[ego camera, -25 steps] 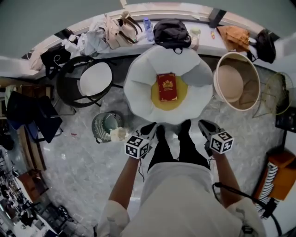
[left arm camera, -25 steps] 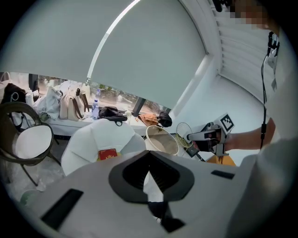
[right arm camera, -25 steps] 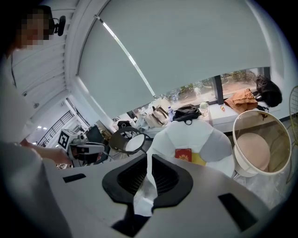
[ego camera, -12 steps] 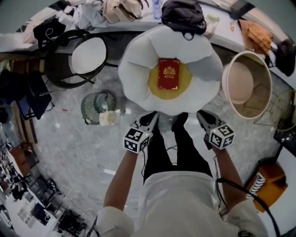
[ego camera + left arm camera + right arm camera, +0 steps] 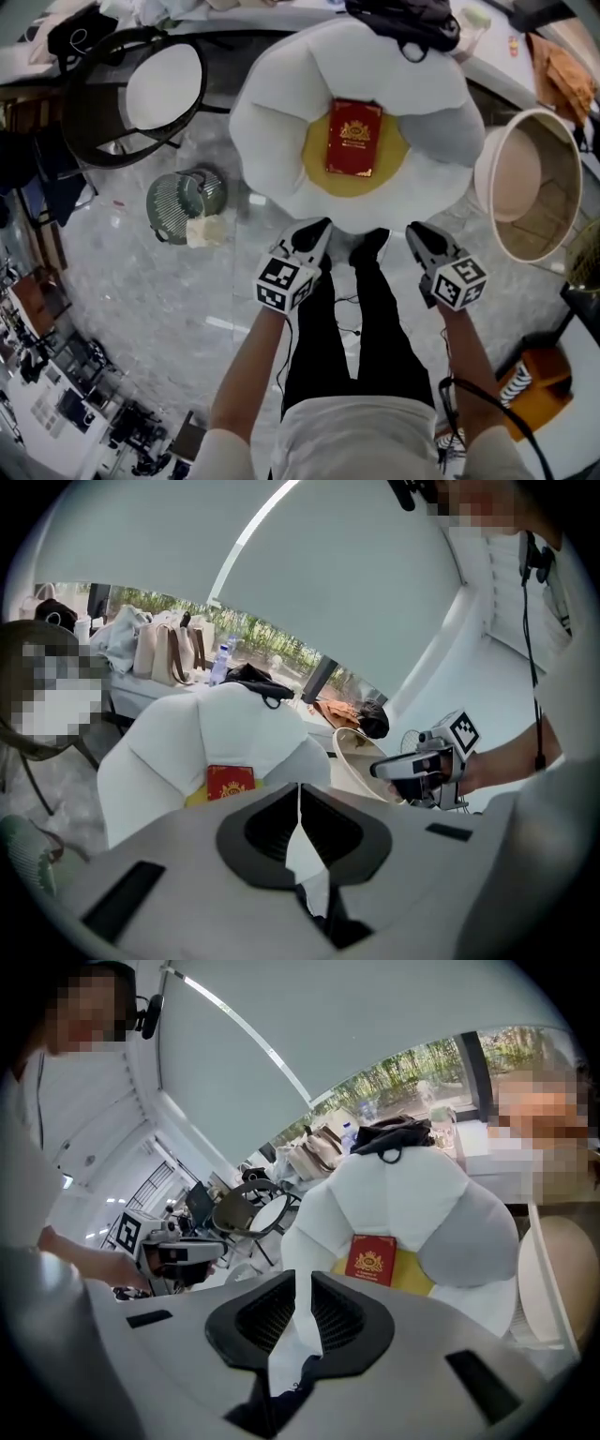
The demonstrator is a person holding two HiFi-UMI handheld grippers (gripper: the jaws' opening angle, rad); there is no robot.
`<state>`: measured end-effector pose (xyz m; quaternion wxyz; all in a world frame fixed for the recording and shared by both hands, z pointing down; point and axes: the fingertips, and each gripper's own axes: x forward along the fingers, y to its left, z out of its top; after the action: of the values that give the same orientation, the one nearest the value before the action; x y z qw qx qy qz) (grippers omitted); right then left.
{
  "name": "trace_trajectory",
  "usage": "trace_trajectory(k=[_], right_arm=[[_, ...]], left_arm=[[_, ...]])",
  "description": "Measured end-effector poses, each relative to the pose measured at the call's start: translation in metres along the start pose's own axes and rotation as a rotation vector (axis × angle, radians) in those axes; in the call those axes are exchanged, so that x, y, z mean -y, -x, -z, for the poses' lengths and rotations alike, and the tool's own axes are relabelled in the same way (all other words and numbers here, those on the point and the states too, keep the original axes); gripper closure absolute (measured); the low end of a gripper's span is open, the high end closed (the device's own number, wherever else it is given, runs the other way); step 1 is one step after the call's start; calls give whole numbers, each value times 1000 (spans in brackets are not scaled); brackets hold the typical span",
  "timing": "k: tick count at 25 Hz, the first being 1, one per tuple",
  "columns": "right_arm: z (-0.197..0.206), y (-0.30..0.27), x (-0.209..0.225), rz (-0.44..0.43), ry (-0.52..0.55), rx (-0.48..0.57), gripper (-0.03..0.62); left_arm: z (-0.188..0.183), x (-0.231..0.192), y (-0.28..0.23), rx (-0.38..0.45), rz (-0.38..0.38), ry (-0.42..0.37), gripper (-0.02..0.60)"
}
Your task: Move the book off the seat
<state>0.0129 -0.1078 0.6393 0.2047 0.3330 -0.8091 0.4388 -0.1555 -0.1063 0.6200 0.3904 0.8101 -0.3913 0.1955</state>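
A red book (image 5: 354, 138) with a gold emblem lies flat on the yellow centre of a white flower-shaped seat (image 5: 272, 131). Both grippers hang short of the seat's near edge, over the person's feet, and neither touches the book. My left gripper (image 5: 314, 232) is shut and empty, and so is my right gripper (image 5: 419, 234). In the left gripper view the book (image 5: 230, 783) shows beyond the shut left gripper (image 5: 299, 794), to their left. The right gripper view has the book (image 5: 371, 1259) just right of the shut right gripper (image 5: 303, 1288).
A black chair with a round white seat (image 5: 159, 80) stands at the back left. A green fan (image 5: 183, 202) lies on the marble floor left of the seat. A big beige tub (image 5: 530, 183) sits at the right, and a black bag (image 5: 403, 19) lies behind the seat.
Both grippers have come down and nearer to the seat, which with the book now looks larger. The jaws stayed shut and the book has not moved.
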Motion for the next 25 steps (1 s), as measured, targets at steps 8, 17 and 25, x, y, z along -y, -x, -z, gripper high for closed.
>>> trace_trajectory(k=[8, 17, 25], right_arm=[[38, -68, 59, 6, -29, -19, 508], [82, -148, 107, 7, -46, -49, 443], [131, -209, 142, 20, -78, -76, 407]], left_arm=[[55, -51, -69, -42, -9, -8, 529], [109, -112, -135, -88, -23, 5, 476], [162, -160, -190, -135, -41, 35, 431]])
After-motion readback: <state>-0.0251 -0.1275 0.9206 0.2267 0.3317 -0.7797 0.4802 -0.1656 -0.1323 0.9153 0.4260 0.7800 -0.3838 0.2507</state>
